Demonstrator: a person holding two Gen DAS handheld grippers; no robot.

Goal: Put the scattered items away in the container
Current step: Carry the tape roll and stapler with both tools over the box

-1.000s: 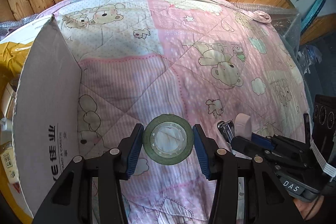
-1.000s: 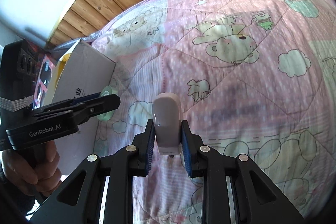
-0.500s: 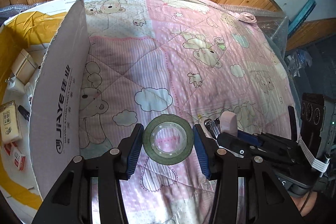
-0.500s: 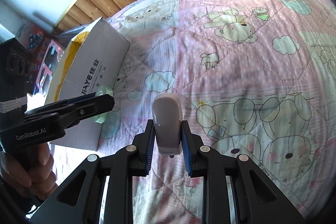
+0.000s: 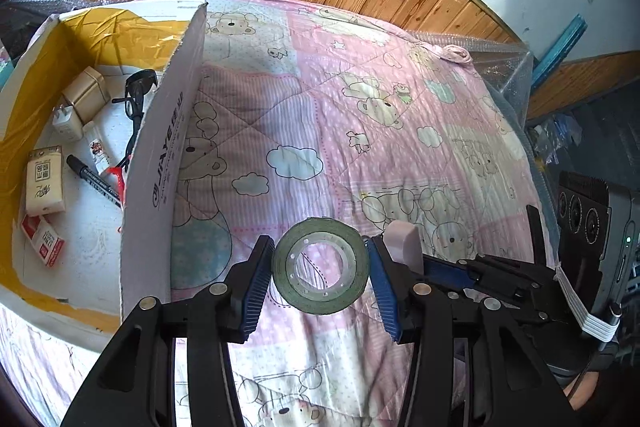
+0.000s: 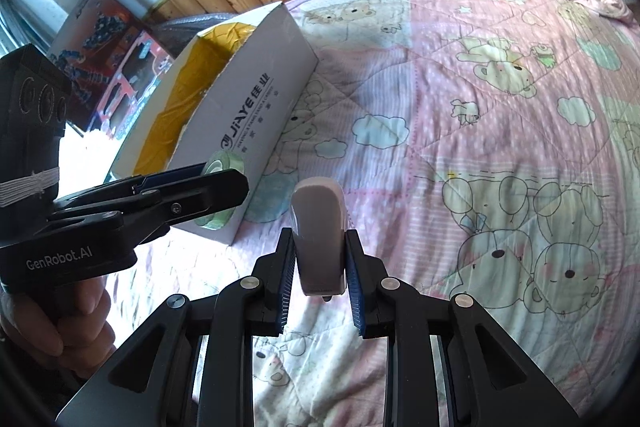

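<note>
Tape roll (image 5: 320, 265) being pinched in left gripper (image 5: 320, 269), hanging above quilt (image 5: 360, 131) at 6 o'clock of left wrist view. Pale eraser-like block (image 6: 318, 233) being clamped in right gripper (image 6: 319, 269). Cardboard box (image 5: 160, 163) now lying open at 9 o'clock, interior newly coming into sight: marker (image 5: 94, 181), sunglasses (image 5: 138, 89), small packets. Both grippers having risen; likely heading over box wall for release.

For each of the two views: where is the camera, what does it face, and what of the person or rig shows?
Left wrist: behind the left gripper holding the tape; faces box and quilt; right gripper at right.
Right wrist: behind the right gripper holding the white item; faces the quilt; a hand at left.
Shared: box, quilt, tape, both grippers.
</note>
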